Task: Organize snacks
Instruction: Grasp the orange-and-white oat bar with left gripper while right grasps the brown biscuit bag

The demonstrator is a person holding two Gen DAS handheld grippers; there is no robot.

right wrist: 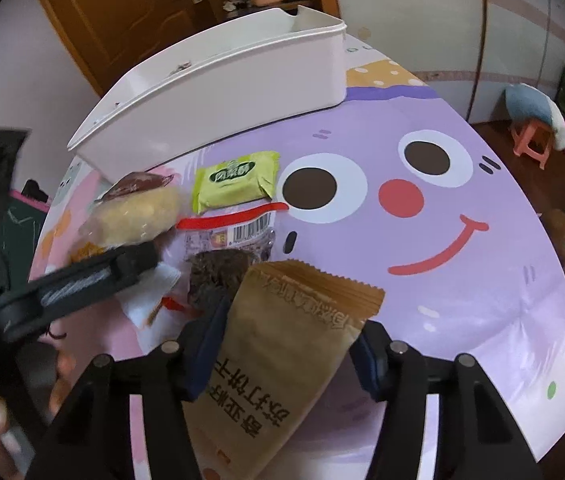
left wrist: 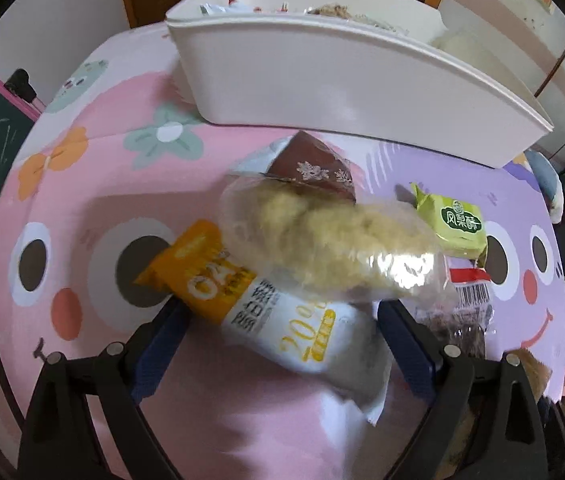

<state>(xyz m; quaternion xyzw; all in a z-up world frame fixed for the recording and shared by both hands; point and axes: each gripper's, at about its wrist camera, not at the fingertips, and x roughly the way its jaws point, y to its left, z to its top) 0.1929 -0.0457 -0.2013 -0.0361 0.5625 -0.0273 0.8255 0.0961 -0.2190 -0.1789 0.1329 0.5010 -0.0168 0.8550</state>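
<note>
A cartoon-face tablecloth (right wrist: 462, 160) carries one white bin (left wrist: 342, 80). Left gripper (left wrist: 282, 332) gapes over one orange-white bar packet (left wrist: 274, 312); beyond lie one clear-wrapped cake (left wrist: 322, 236) and one green pastry (left wrist: 458, 224). Right gripper (right wrist: 290, 344) loosely straddles one brown cracker packet (right wrist: 282, 352).

Both views are taken steeply downward, close above the table (left wrist: 82, 184). The white bin (left wrist: 342, 80) and green packet (right wrist: 234, 180) are shared (from differing angles).

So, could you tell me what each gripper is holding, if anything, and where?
The right gripper has the brown cracker packet between its fingers at mid-length; a firm grip cannot be told. The left gripper is open, straddling the white-and-orange packet, holding nothing.
</note>
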